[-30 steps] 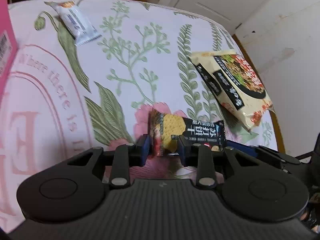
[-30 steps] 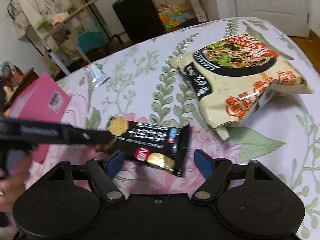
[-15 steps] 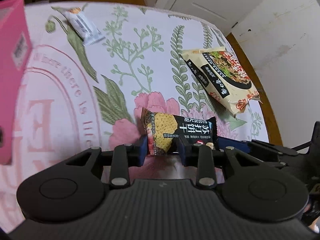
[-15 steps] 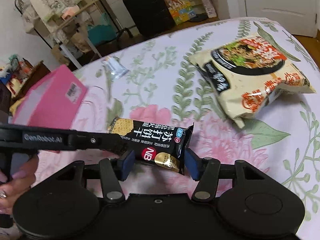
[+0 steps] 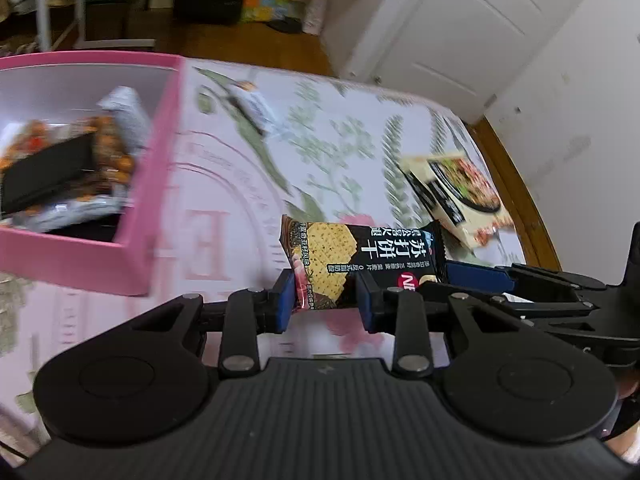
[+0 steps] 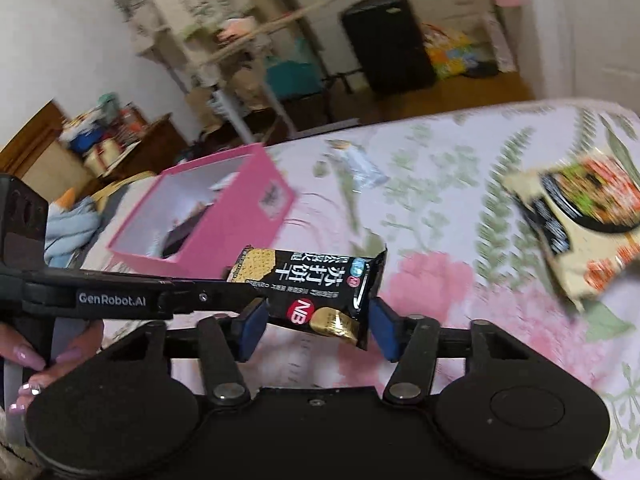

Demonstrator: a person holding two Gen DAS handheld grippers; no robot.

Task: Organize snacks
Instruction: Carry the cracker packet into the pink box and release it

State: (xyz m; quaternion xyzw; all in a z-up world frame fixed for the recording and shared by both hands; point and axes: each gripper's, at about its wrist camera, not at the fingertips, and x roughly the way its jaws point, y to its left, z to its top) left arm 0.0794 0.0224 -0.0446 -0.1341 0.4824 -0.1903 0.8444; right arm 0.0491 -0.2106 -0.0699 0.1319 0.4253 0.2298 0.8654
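A black cracker packet (image 5: 380,252) hangs above the floral cloth, with my left gripper (image 5: 323,306) shut on its left end. In the right wrist view the same packet (image 6: 320,284) lies between the blue pads of my right gripper (image 6: 318,330). Those jaws are closing, and both pads touch the packet's edges. The left gripper's finger (image 6: 200,296) reaches in from the left. An open pink box (image 5: 152,184) holding several snack packets stands at the left; it is also seen as the pink box (image 6: 248,216).
A large noodle bag (image 5: 456,188) lies near the cloth's right edge. A small white bar packet (image 5: 256,108) lies at the far side beyond the box. A hand (image 6: 24,360) grips the left tool. A black suitcase (image 6: 384,40) and racks stand on the floor behind.
Both grippers have risen with the cracker packet and shifted toward the pink box, whose inside now shows. The right jaws have narrowed onto the packet's end.
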